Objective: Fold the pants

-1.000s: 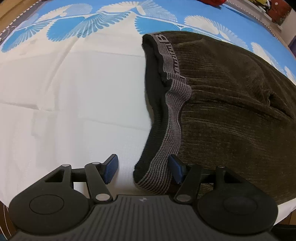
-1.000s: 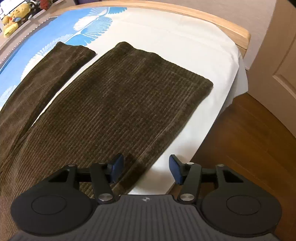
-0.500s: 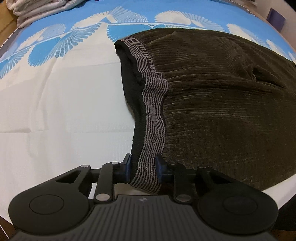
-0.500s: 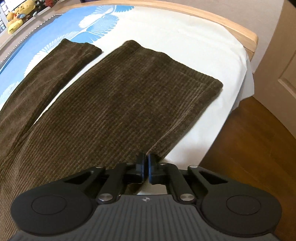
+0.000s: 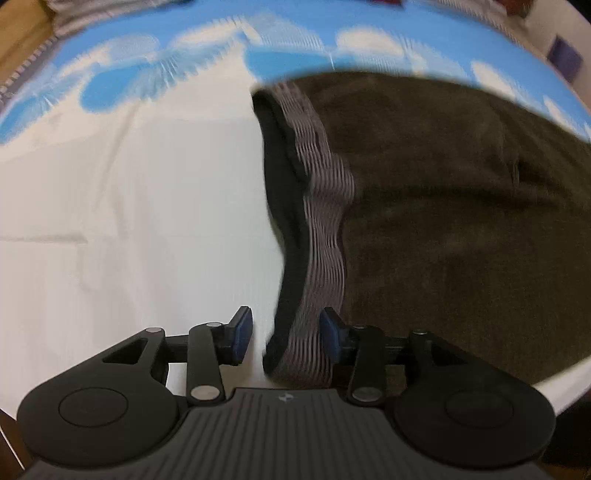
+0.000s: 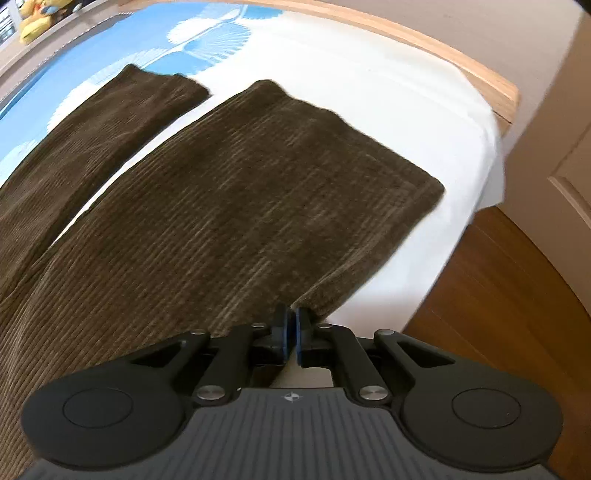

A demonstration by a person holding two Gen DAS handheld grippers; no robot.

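Observation:
Dark brown corduroy pants (image 5: 443,206) lie flat on a bed. Their grey striped waistband (image 5: 321,236) runs down the middle of the left wrist view, which is blurred by motion. My left gripper (image 5: 285,335) is open, its blue pads either side of the waistband's near corner. In the right wrist view the near pant leg (image 6: 240,206) lies spread towards the bed's foot, the far leg (image 6: 103,122) beside it. My right gripper (image 6: 291,334) is shut on the near leg's side edge, close to its hem.
The bed sheet is white (image 5: 129,221) with a blue fan-pattern band (image 5: 155,70). A wooden bed frame (image 6: 424,55) rims the foot. Wooden floor (image 6: 498,295) and a door (image 6: 561,155) lie right. Yellow plush toys (image 6: 40,18) sit at the far left.
My left gripper, open a second ago, closed on the waistband corner half a second ago and is open again. My right gripper closed on the leg edge and has stayed shut.

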